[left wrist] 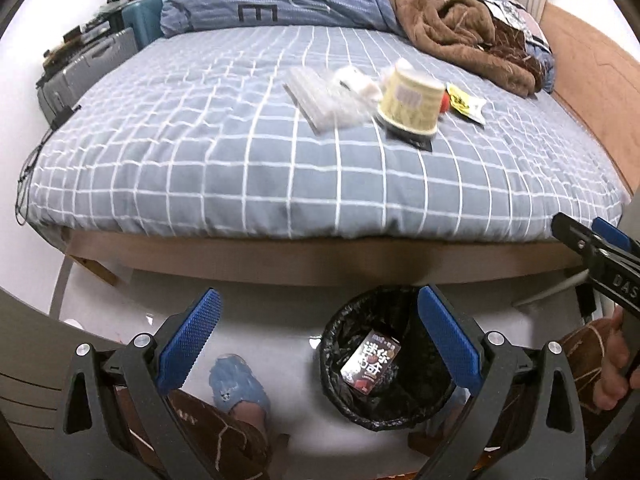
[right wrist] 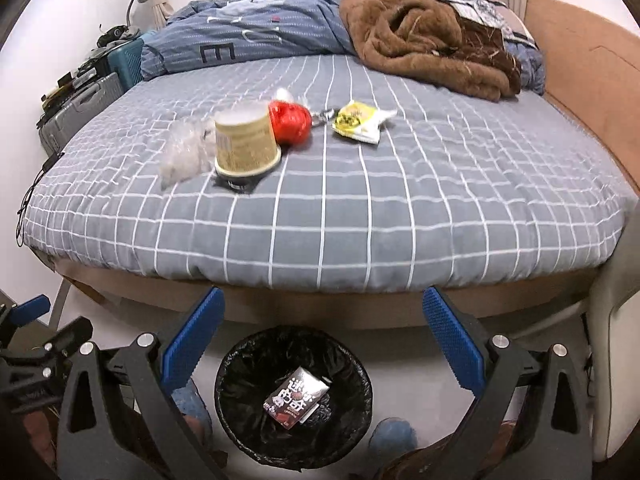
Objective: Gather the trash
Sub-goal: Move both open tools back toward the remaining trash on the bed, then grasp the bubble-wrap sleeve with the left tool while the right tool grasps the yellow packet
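On the grey checked bed lie a yellow paper cup, clear plastic wrapping, a red bag, a yellow snack packet and a flat black piece under the cup. A black-lined trash bin stands on the floor at the bed's foot, with a dark snack box inside. My left gripper hangs open beside the bin, empty. My right gripper is open above the bin, empty.
A brown blanket and a blue duvet are piled at the far end of the bed. Suitcases stand at the left wall. A person's blue slippers stand beside the bin. An orange headboard runs along the right.
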The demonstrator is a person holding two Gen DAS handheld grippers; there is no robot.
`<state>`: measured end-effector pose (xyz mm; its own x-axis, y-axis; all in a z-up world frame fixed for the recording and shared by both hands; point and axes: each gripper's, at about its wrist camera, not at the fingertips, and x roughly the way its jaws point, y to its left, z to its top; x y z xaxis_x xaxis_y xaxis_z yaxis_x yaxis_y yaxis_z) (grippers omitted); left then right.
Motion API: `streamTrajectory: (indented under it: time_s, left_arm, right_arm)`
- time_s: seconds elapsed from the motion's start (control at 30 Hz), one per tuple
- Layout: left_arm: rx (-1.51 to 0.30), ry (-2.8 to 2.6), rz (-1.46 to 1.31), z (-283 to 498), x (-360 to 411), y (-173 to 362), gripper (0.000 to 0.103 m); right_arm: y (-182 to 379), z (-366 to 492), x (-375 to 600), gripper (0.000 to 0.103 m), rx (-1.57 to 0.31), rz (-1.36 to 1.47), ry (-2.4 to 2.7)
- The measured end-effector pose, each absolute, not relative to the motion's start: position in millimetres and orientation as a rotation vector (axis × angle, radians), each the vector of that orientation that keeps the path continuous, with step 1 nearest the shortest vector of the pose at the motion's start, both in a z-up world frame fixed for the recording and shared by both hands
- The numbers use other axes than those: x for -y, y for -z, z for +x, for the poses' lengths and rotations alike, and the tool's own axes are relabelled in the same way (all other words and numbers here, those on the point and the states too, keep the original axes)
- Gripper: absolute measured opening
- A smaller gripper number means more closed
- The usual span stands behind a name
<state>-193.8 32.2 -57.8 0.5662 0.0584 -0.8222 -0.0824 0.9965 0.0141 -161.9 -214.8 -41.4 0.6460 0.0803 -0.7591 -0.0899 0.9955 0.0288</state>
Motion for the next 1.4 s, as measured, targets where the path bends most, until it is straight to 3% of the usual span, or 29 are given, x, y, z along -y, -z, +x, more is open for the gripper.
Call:
streamTrajectory:
  time_s: [0.37, 0.73, 1.03, 1.4]
  left_arm:
    - [-0.942, -0.090, -0.057, -157, -48, 35, 0.097]
    - [-0.948, -0.092, -0.072, -91, -46, 39, 0.097]
    - [-0.936, -0.122, -0.132, -17, -55, 40, 0.097]
    - [-0.994, -0.121, -0.211, 57, -64, 82, 0.096]
  right_arm:
    - [0, -136, 210, 0.095, -0.795, -0.046, -0.093]
    - [-7, -71, 230, 0.095, -0.790, 0.007, -0.055]
    - [18, 5, 242, 0.095, -0.813, 0.076, -0.035]
    - [64, 96, 259, 0.095, -0.872, 0.085, -0.001]
